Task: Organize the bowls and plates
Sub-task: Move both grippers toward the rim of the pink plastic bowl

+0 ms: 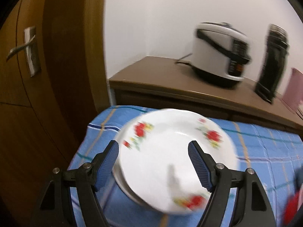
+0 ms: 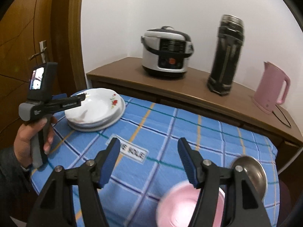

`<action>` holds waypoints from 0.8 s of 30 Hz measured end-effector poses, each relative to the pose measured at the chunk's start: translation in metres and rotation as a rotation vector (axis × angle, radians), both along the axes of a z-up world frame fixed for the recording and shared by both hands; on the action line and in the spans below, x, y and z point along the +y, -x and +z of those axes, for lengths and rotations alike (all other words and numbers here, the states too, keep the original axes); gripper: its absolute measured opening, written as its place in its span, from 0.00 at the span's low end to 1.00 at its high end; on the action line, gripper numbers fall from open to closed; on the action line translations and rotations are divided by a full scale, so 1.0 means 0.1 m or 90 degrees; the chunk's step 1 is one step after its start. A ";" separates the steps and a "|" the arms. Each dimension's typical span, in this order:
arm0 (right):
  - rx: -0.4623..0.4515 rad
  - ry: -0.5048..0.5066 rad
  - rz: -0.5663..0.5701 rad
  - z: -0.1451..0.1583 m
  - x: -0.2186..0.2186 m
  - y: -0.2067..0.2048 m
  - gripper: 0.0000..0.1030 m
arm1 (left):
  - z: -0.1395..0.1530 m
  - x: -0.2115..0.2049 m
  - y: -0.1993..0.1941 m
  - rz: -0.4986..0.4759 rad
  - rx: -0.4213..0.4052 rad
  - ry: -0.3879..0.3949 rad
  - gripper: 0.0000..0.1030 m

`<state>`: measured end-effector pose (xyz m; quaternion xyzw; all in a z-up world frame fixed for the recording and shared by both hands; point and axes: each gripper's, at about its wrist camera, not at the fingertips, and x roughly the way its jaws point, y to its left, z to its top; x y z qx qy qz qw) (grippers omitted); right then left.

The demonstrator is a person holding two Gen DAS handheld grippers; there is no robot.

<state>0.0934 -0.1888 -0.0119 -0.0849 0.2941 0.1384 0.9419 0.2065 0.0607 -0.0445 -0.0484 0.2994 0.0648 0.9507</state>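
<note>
The right gripper (image 2: 148, 158) is seen with its blue pads (image 2: 111, 162) spread apart and nothing between them; below it only the blue checked tablecloth (image 2: 208, 132) with a white label (image 2: 132, 152) is found. Just under its right finger a pink bowl (image 2: 181, 204) is placed on the cloth, and beside this, touching or nearly touching, a metal bowl (image 2: 253, 172) is standing; whether they touch cannot be told because of the blur. The left gripper (image 1: 153, 157) is also held with its fingers wide apart, above a stack of plates (image 1: 170, 151), and nothing is pinched by it; whether its pads touch the top plate cannot be told from the blurred picture. In the right wrist view this gripper is held by a hand (image 2: 30, 136) with a dark sleeve, and its tip is reaching over the same stack at the far left corner of the table, well apart from the two bowls. The top plate is white with red flowers on the rim. Behind the table a brown cabinet (image 2: 117, 70) is placed against the white wall, and on it a rice cooker (image 2: 166, 53), a tall black flask (image 2: 225, 56) and a pink kettle (image 2: 270, 87) are standing. At the left a wooden door (image 1: 47, 75) with a metal handle is seen.
</note>
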 end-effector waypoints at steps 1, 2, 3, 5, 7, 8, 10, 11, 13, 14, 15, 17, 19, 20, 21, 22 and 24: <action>0.000 -0.005 -0.006 -0.01 -0.09 0.07 0.62 | 0.03 -0.09 0.08 -0.017 0.002 0.003 0.75; 0.000 -0.007 -0.010 -0.02 -0.16 0.12 0.62 | 0.06 -0.20 0.16 -0.035 0.002 0.008 0.75; 0.001 -0.008 -0.014 -0.03 -0.21 0.16 0.62 | 0.08 -0.31 0.25 -0.052 0.000 0.013 0.75; 0.003 -0.009 -0.023 -0.05 -0.33 0.25 0.62 | 0.11 -0.58 0.41 -0.092 0.003 0.013 0.75; 0.001 -0.003 -0.032 -0.09 -0.43 0.33 0.62 | 0.11 -0.86 0.56 -0.131 0.005 0.017 0.75; 0.003 -0.001 -0.037 -0.11 -0.48 0.36 0.62 | 0.11 -0.99 0.63 -0.151 0.006 0.021 0.75; 0.008 -0.004 -0.049 -0.15 -0.63 0.44 0.61 | 0.11 -1.24 0.76 -0.190 0.012 0.032 0.75; 0.010 -0.006 -0.056 -0.18 -0.70 0.47 0.61 | 0.12 -1.39 0.85 -0.213 0.011 0.038 0.75; 0.014 -0.012 -0.072 -0.23 -0.85 0.52 0.61 | 0.13 -1.59 0.96 -0.246 0.011 0.043 0.75; 0.017 -0.017 -0.080 -0.25 -0.91 0.53 0.61 | 0.13 -1.69 1.02 -0.264 0.011 0.043 0.75; 0.019 -0.023 -0.089 -0.28 -0.99 0.55 0.60 | 0.13 -1.79 1.07 -0.279 0.013 0.045 0.75; 0.027 -0.034 -0.102 -0.32 -1.11 0.55 0.55 | 0.11 -1.93 1.12 -0.305 0.016 0.050 0.75; 0.029 -0.037 -0.111 -0.35 -1.18 0.56 0.49 | 0.08 -2.03 1.15 -0.320 0.023 0.060 0.75; 0.030 -0.040 -0.113 -0.36 -1.21 0.57 0.47 | 0.05 -2.07 1.15 -0.327 0.027 0.068 0.75; 0.031 -0.043 -0.112 -0.36 -1.23 0.57 0.44 | 0.03 -2.10 1.15 -0.330 0.029 0.072 0.75; 0.033 -0.045 -0.112 -0.37 -1.25 0.57 0.41 | 0.01 -2.12 1.16 -0.330 0.032 0.074 0.75; 0.035 -0.045 -0.114 -0.38 -1.27 0.56 0.40 | -0.01 -2.17 1.15 -0.335 0.031 0.079 0.75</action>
